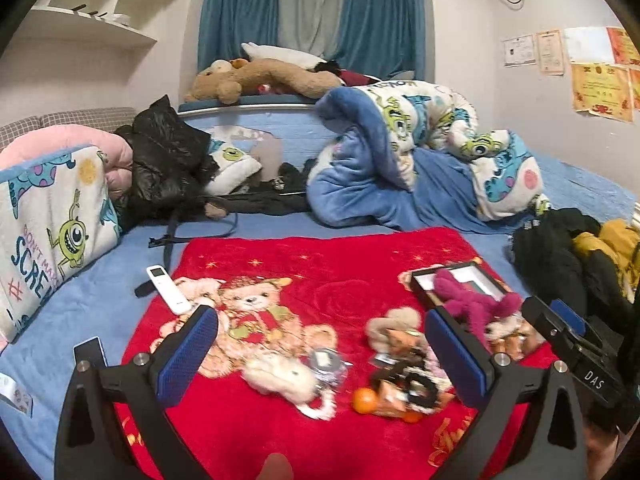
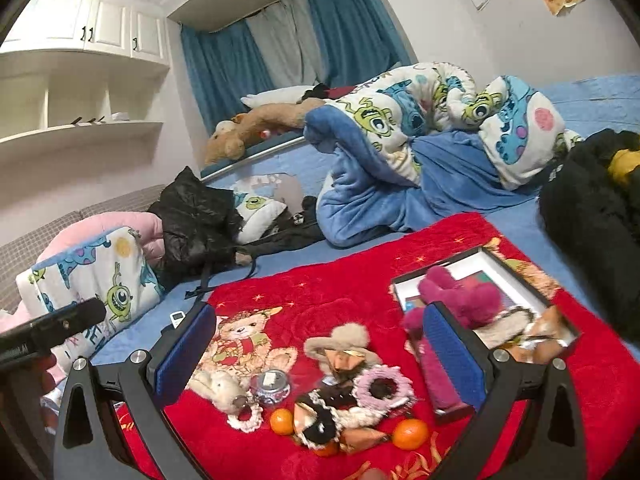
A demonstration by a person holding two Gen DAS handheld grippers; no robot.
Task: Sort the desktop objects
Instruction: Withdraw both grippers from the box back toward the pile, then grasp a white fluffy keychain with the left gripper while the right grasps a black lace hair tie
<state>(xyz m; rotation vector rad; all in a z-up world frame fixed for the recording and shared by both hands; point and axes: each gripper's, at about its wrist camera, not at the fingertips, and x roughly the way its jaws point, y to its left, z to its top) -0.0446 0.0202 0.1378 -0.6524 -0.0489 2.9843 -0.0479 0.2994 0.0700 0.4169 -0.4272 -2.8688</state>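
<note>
A: Any writing? 
B: Far left, the pillow (image 1: 44, 220) reads "DON'T MAKE… SCRE"; far right, "DAS" on the right gripper (image 2: 320, 356) body.
A: Containers?
B: The black box (image 2: 480, 276) on the red blanket (image 1: 320, 264) holds a magenta plush (image 2: 460, 292).
A: Grippers?
B: The left gripper (image 1: 320, 348) and the right both gape wide, empty, above the scrunchies (image 2: 384, 388) and oranges (image 2: 410, 434)
</note>
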